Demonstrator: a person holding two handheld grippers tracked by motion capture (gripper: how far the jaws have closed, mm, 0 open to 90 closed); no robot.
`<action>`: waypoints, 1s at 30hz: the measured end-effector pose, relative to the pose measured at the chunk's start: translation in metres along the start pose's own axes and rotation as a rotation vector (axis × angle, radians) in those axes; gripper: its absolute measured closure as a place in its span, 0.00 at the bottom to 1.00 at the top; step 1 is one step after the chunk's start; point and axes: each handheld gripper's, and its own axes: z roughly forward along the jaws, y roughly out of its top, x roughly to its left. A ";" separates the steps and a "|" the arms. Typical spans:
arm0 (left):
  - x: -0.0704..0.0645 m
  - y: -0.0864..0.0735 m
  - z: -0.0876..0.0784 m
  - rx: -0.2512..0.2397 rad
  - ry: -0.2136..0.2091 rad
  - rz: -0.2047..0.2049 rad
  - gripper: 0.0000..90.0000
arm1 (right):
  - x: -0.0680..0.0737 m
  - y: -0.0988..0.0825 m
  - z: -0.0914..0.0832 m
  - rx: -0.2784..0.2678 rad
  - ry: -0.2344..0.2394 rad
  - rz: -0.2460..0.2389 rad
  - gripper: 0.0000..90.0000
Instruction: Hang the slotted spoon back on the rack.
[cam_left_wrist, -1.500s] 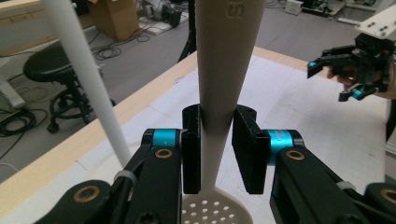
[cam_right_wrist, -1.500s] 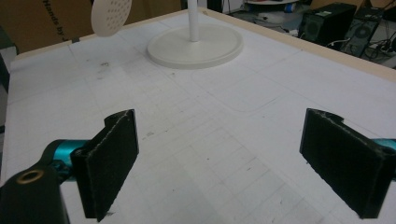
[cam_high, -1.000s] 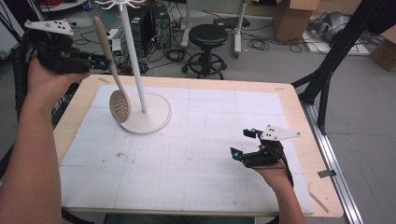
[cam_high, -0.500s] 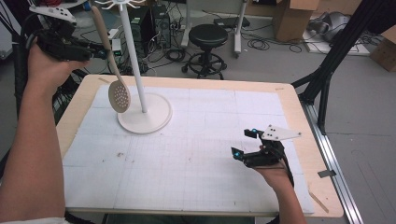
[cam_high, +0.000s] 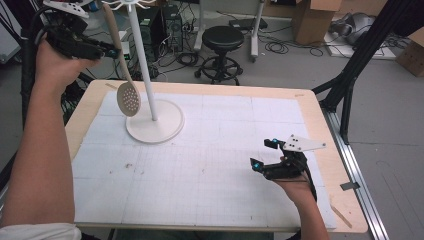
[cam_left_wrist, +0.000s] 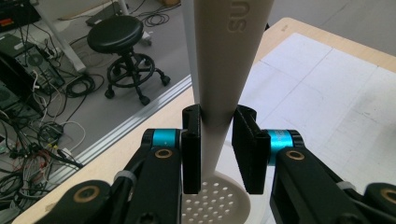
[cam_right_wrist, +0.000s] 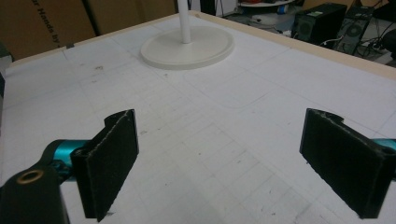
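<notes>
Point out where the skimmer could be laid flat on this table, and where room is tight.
Free: the white mat from the stand's base across to the right gripper, plus the far right corner. Tight: around the base and its pole, where the left gripper holds the skimmer hanging beside it.

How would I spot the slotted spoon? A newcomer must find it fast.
Look at the white stand at the table's far left. Just left of its pole, the left gripper holds the slotted spoon by its handle, clear of the table. Its round perforated bowl hangs downward.
</notes>
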 end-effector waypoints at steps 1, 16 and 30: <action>0.000 0.001 0.002 0.001 0.000 -0.007 0.82 | 0.000 0.000 -0.001 0.000 0.001 0.002 0.12; -0.004 0.009 0.014 0.038 0.023 0.006 0.82 | -0.001 0.000 -0.003 -0.002 -0.002 0.004 0.12; -0.001 0.013 0.013 0.056 0.075 -0.009 0.82 | 0.000 -0.001 -0.002 0.003 -0.003 0.003 0.12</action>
